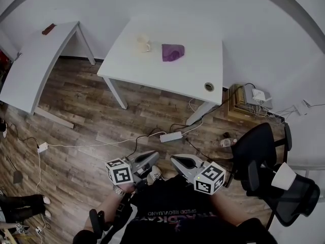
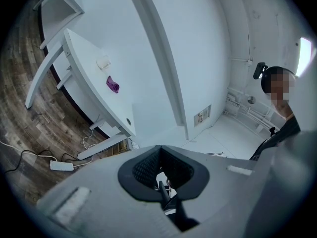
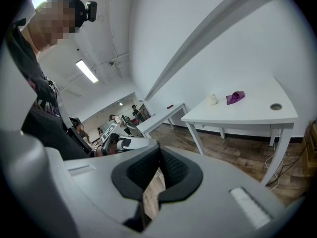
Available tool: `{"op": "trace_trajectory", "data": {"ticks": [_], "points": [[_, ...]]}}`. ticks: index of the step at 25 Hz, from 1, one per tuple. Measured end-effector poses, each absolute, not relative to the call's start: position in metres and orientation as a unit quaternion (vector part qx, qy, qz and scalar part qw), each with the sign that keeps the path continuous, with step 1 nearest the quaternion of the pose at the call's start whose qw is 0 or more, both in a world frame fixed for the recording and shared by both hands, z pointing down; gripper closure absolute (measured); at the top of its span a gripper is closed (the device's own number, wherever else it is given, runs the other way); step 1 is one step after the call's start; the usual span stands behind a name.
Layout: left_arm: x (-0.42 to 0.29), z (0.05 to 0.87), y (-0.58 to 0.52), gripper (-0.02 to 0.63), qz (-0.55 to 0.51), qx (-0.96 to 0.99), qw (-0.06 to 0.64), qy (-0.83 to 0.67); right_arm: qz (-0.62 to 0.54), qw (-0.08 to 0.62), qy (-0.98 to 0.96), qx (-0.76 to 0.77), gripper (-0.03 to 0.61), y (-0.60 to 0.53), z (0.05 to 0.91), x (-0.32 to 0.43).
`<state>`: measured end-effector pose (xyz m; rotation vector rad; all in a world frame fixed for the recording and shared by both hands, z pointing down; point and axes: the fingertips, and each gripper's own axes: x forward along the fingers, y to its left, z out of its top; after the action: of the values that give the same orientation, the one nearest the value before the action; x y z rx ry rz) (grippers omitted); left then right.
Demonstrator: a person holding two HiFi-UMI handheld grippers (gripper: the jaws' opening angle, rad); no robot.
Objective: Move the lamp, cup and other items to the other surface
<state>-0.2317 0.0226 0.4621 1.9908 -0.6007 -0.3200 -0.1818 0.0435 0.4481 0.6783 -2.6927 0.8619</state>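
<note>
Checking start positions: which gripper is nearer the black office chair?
Right. The right gripper is next to the black office chair; the left gripper is on its far side, farther away.

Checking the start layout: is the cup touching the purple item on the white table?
Apart. The head view shows bare tabletop between the cup and the purple item. The right gripper view shows the same gap.

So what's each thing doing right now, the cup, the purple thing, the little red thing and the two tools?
cup: standing upright on the white table, nothing touching it.
purple thing: lying on the same table beside the cup, not touching it.
red thing: lying flat on the other table.
left tool: shut, empty, far from both tables.
right tool: shut, empty too.
</note>
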Motion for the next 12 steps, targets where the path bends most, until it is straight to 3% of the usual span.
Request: {"op": "trace_trajectory", "data": {"ticks": [12], "points": [[-0.243, 0.455, 0.012, 0.617, -0.141, 0.825, 0.472, -0.277, 0.305, 0.078, -0.907, 0.281, 0.549, -0.013, 0.437, -0.16]]}}
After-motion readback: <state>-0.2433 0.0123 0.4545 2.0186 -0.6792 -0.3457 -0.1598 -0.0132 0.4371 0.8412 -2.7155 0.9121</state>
